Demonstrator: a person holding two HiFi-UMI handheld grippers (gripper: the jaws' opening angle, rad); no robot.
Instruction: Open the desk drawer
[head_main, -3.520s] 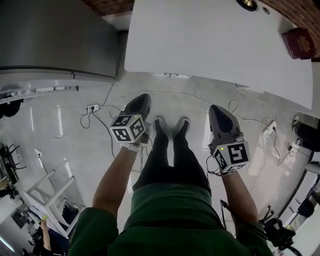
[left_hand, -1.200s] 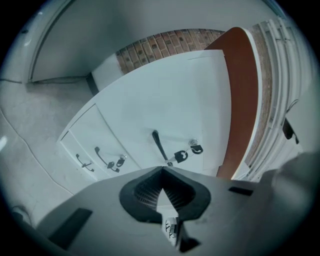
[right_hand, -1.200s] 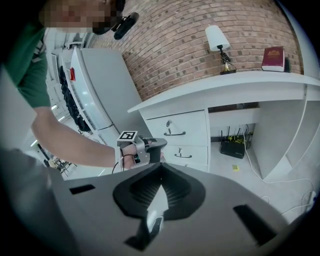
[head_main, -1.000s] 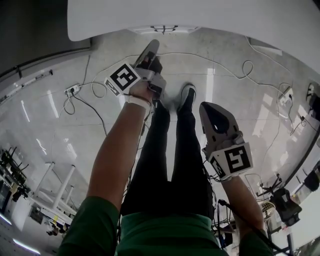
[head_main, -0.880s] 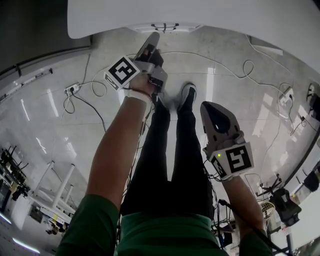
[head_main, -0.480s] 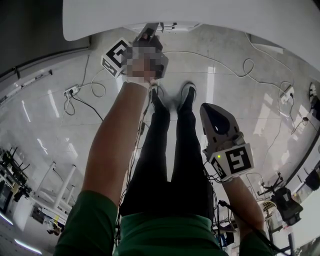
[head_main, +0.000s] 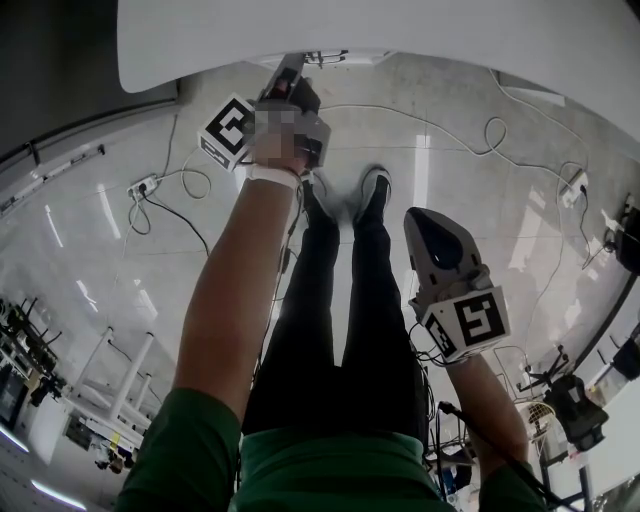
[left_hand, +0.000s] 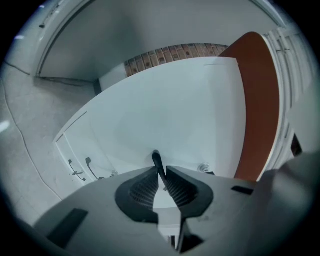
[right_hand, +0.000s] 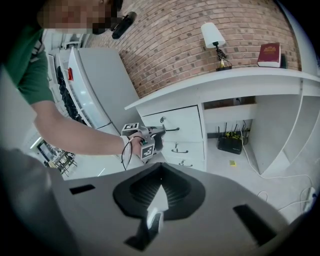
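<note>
The left gripper (left_hand: 160, 172) has just been closing its fingers, now narrow, on the dark handle (left_hand: 156, 161) of the top drawer (right_hand: 184, 123) straight ahead of it, while the right gripper (head_main: 428, 222) hangs far back, fingers together, holding nothing.

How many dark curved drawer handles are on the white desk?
3, stacked on the white desk: top dark curved handle, middle handle beneath, bottom handle lowest. None seems hidden.
</note>
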